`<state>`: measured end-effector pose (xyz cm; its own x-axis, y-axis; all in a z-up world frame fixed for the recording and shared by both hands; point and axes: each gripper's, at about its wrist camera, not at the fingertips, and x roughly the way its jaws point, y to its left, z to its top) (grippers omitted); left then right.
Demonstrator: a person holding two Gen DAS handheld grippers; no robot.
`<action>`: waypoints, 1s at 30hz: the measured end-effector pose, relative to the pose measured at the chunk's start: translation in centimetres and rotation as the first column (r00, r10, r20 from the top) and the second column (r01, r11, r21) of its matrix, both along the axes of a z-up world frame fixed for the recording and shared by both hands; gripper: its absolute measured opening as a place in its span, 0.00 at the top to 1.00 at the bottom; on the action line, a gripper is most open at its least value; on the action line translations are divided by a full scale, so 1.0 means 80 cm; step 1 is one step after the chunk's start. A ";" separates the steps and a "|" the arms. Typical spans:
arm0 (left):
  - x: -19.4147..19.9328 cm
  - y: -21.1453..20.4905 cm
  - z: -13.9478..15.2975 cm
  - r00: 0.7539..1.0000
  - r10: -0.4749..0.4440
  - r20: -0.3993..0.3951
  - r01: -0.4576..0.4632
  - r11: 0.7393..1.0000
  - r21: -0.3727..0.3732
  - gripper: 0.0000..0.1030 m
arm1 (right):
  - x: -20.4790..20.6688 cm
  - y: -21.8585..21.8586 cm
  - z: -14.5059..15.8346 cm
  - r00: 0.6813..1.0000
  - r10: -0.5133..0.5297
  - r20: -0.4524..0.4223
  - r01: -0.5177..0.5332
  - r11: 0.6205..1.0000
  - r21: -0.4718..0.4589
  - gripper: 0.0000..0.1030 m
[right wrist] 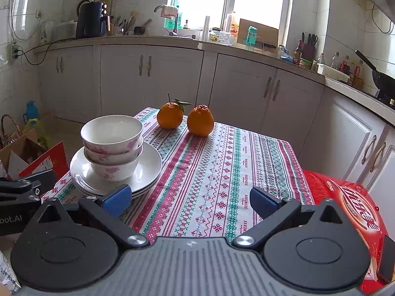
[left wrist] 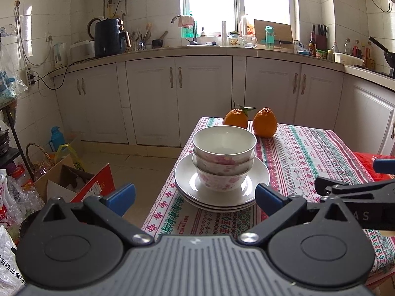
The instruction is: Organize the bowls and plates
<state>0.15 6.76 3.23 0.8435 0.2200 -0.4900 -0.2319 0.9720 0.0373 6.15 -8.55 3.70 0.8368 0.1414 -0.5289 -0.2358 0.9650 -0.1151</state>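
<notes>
Room: kitchen with white cabinets (left wrist: pixel 153 98) under a long counter, a bright window (left wrist: pixel 237 2) above the sink, floor clutter to the left.
Bench: small, covered by a striped patterned tablecloth (right wrist: pixel 217 167) in red, green and white.
Plates (left wrist: pixel 256 175): three white ones stacked flat near the bench's left edge, faces up.
Bowls (left wrist: pixel 223 145): three nested upright in the middle of the top plate, mouths up, pink floral print on the outsides; the stack's long axis is vertical and the topmost bowl looks empty.
Oranges (left wrist: pixel 264 123): two, side by side at the far end of the bench, beyond the crockery and apart from it; the left one has a stem and leaf.
Red box (right wrist: pixel 355 204): at the bench's right side, printed lid up.
Left claw (left wrist: pixel 195 196): jaws spread wide, nothing between them, blue pads (left wrist: pixel 122 194) level with the near rim of the plates, aimed straight at the stack but not touching it.
Right claw (right wrist: pixel 190 201): also wide open and empty, over bare tablecloth to the right of the stack; its left pad (right wrist: pixel 117 199) overlaps the plates' near rim in its own view, contact unclear.
</notes>
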 end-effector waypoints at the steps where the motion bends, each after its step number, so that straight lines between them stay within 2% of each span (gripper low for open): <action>1: 0.000 0.000 0.000 1.000 0.000 0.001 0.000 1.000 0.000 0.01 | 0.000 0.000 0.000 1.000 -0.001 0.000 0.001 1.000 0.001 0.00; 30: 0.002 -0.002 0.002 1.000 0.011 -0.008 -0.011 1.000 -0.005 0.01 | 0.002 -0.001 -0.001 1.000 -0.014 0.000 0.014 1.000 -0.003 0.00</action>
<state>0.32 6.57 3.41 0.8372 0.2271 -0.4974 -0.2426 0.9695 0.0343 6.33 -8.66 3.64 0.8387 0.1282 -0.5293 -0.2224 0.9678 -0.1180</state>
